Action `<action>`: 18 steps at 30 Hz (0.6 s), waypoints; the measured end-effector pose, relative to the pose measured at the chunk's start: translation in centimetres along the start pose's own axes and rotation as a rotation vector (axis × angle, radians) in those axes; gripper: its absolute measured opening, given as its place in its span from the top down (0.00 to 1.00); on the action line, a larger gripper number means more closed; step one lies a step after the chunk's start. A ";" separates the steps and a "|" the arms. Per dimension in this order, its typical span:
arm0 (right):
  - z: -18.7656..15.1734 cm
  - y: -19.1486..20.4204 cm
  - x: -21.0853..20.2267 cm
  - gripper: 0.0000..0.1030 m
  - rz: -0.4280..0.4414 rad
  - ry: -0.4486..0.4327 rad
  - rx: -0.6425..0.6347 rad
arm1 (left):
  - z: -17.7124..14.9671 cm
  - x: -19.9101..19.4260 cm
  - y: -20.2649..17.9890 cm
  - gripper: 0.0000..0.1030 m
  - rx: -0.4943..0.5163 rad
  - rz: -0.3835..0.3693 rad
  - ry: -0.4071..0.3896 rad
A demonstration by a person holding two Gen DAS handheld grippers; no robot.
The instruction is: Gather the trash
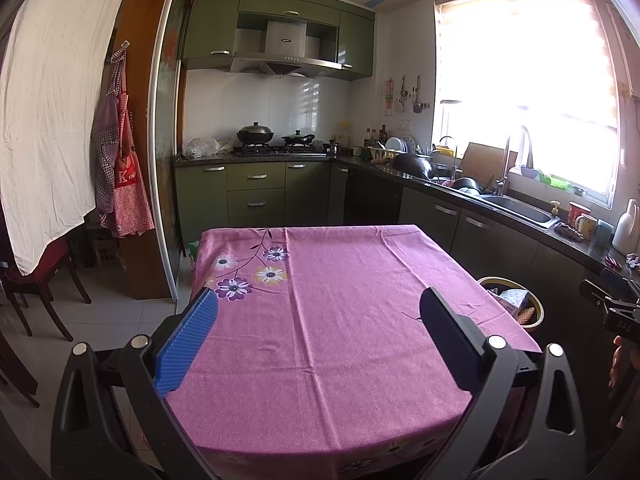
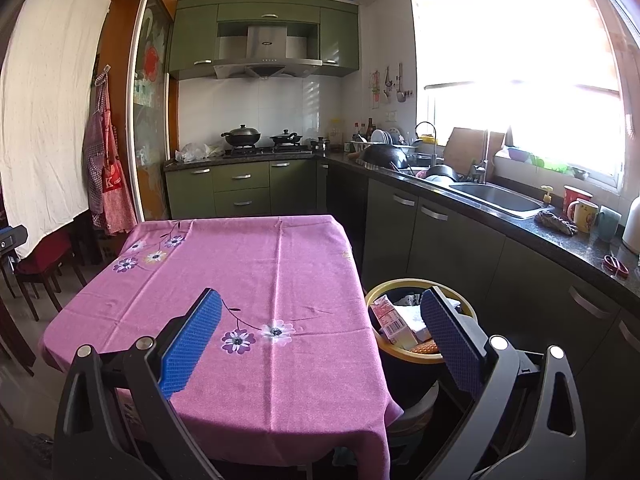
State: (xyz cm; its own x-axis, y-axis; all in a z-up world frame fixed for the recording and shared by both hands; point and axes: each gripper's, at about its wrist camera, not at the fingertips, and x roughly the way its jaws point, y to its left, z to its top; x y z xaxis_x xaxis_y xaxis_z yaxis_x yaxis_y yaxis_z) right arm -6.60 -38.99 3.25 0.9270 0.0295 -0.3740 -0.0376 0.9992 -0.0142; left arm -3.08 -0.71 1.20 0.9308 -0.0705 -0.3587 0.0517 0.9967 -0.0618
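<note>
A table with a pink flowered cloth (image 1: 340, 320) fills the middle of both views (image 2: 256, 280); nothing lies on it. A round trash bin with a yellow rim (image 2: 404, 354) stands on the floor at the table's right side and holds a pink-and-white carton (image 2: 390, 320) and other packaging. The bin also shows in the left wrist view (image 1: 538, 312). My left gripper (image 1: 320, 300) is open and empty above the table's near part. My right gripper (image 2: 320, 300) is open and empty above the table's right edge, its right finger (image 2: 448, 336) in front of the bin.
Dark counter (image 2: 560, 236) with sink (image 2: 496, 198), mugs, scissors and dishes runs along the right. Green cabinets and a stove with pans (image 1: 256, 136) stand at the back. Chairs (image 1: 36, 284) and hanging aprons (image 1: 120, 168) are at the left. The right gripper's body shows at the left view's right edge (image 1: 616, 312).
</note>
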 end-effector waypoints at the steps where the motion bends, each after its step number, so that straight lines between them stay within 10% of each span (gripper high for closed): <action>1: 0.0 0.0 0.0 0.05 0.001 0.000 0.000 | 0.0 0.0 0.0 0.07 -0.001 -0.001 0.000; 18: -0.1 -0.1 0.2 0.05 0.009 0.005 -0.004 | -0.5 0.3 0.0 0.07 -0.023 -0.042 0.016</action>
State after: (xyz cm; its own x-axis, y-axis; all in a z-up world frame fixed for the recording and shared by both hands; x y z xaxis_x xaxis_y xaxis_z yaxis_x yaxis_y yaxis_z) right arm -6.41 -39.05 3.11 0.9248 0.0387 -0.3784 -0.0475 0.9988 -0.0140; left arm -2.97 -0.74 0.59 0.9222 -0.1133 -0.3698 0.0824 0.9917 -0.0983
